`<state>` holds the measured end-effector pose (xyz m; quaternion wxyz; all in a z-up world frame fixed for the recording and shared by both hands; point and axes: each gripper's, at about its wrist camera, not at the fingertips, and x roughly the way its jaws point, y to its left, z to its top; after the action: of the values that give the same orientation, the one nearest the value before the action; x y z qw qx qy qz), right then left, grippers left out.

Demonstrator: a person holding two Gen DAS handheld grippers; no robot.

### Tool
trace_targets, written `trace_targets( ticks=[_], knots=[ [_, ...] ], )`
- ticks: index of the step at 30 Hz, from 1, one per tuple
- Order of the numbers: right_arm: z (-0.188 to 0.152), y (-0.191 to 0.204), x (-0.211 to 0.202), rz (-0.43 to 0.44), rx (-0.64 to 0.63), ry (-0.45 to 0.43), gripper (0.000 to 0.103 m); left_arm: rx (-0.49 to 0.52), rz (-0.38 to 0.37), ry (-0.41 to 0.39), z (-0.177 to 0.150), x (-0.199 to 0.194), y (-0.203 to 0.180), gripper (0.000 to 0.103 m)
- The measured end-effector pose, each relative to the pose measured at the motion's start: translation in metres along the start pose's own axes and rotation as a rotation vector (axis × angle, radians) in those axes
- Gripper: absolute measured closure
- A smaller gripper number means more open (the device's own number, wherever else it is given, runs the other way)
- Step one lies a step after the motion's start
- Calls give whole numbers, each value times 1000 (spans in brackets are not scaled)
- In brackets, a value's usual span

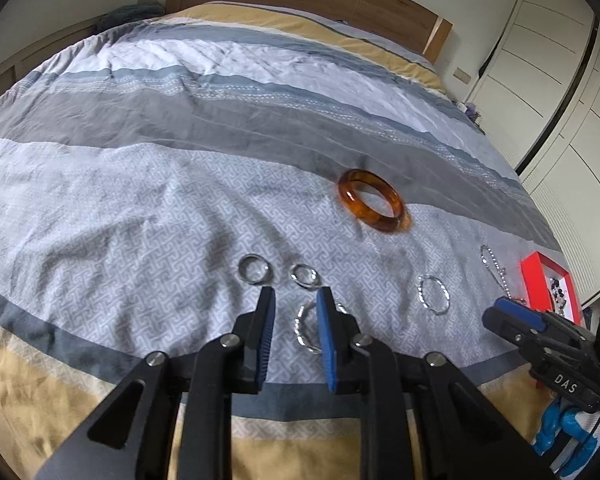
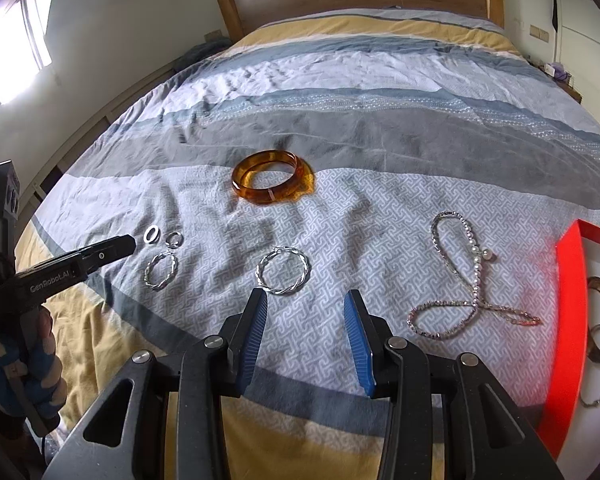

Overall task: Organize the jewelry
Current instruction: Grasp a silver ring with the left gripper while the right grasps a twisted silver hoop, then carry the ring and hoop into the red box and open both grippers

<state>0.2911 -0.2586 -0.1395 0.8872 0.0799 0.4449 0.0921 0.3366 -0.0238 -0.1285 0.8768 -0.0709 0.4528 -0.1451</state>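
Right now your jewelry lies spread on the bed [image 2: 340,80], on the patterned grey-and-white band of the striped duvet. Count it: one amber bangle [image 2: 272,182], two small silver rings [image 1: 255,268] [image 1: 306,275], two twisted silver hoops [image 2: 283,270] [image 2: 161,270], and one beaded chain with pearls [image 2: 466,280]. One red tray [image 2: 568,320] sits at the right edge, with further pieces inside that are too cut off to count.

The bangle lies flat, farthest up the bed, translucent orange-brown with darker mottling. Both rings lie flat, side by side, just beyond your left tool [image 1: 296,300]. The hoops lie flat too, bright rope-twist silver. The chain is looped in a loose figure; its long axis runs from the upper bed down toward you, slanting left, with its pearl end near the tray.

Your left tool points downward at the duvet; its blue pads stand narrow, not pressing on anything, with one hoop lying on the cloth beneath and between them. Your right tool [image 2: 306,320] stands moderately apart, empty, its tips just short of the other hoop. No earlier view bears on either. A blue-gloved hand [image 2: 32,364] holds the left tool.
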Motion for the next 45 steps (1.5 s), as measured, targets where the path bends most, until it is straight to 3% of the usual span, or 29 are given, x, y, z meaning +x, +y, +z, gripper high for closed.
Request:
trace_targets(
  ticks=[5,13,19,26,32,35,45],
  knots=[
    [3,-4,9,14,-1,2,63,-16,-32,32,3,19,-9,85],
    [10,-1,29,47,-22,18,63,17,39,54,9,40,-14,85],
    [11,0,47,40,-27,31,63,2,47,65,6,48,-9,85],
    [14,-4,62,12,-34,61,78,14,59,81,9,61,-10,85],
    [13,-1,75,-2,-66,89,80,20,67,99,14,70,-11,86],
    [13,3,77,-5,-91,87,97,52,89,86,14,68,-16,87],
    [13,6,40,3,-91,1,98,42,87,37,14,37,-21,87]
  ],
)
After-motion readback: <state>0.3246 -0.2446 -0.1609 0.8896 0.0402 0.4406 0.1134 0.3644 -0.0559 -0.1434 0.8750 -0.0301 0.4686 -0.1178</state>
